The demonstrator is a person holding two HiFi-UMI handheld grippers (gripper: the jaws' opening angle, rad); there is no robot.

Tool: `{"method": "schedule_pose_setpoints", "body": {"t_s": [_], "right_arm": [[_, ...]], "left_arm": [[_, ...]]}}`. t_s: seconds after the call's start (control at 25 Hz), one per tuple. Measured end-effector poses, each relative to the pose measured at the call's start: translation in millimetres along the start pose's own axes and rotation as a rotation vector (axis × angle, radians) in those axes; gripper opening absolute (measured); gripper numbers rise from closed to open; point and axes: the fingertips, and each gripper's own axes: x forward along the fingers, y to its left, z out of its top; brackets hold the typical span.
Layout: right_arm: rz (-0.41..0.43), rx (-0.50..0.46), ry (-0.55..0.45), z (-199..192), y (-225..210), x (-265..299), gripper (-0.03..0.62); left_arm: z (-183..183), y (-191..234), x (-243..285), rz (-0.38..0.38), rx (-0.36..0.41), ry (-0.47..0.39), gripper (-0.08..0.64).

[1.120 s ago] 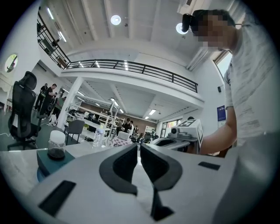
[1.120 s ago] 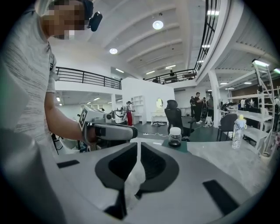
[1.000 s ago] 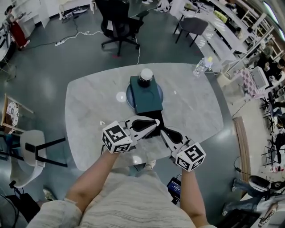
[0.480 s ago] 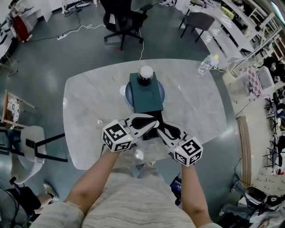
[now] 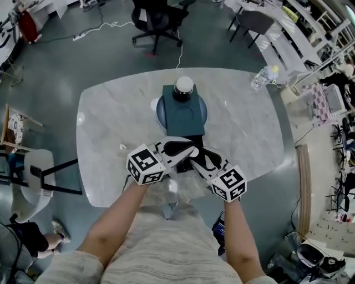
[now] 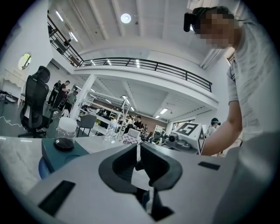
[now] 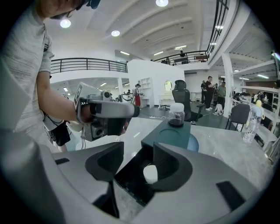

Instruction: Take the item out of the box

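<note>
A dark teal box (image 5: 183, 116) lies on a blue plate (image 5: 161, 115) in the middle of the marble table (image 5: 111, 127), with a white-capped jar (image 5: 183, 87) on its far end. Its near end is an open black compartment (image 7: 131, 177) holding a small white item (image 7: 150, 173). My right gripper (image 7: 138, 149) hovers just above that compartment. Its jaws are opening, and the white item shows below them, untouched. My left gripper (image 5: 186, 148) hangs beside it over the box's near end. Its jaws stand almost together, with nothing clearly between them.
A clear water bottle (image 5: 260, 77) stands at the table's far right corner. A small white scrap (image 5: 122, 147) lies left of the grippers. A black office chair (image 5: 155, 16) is beyond the table and a white chair (image 5: 33, 177) to its left.
Both grippers have edged closer together over the box's near end. The right gripper has slid left and forward toward the box.
</note>
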Motion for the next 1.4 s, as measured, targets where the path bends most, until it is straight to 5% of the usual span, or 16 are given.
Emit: {"method": "schedule_pose_setpoints", "body": {"t_s": [1.4], "right_arm": [[-0.024,-0.062,0.391,-85,-28,57,0.256]], "left_arm": [[-10,20,-4,0.066,-0.053,-0.007,0.021]]}}
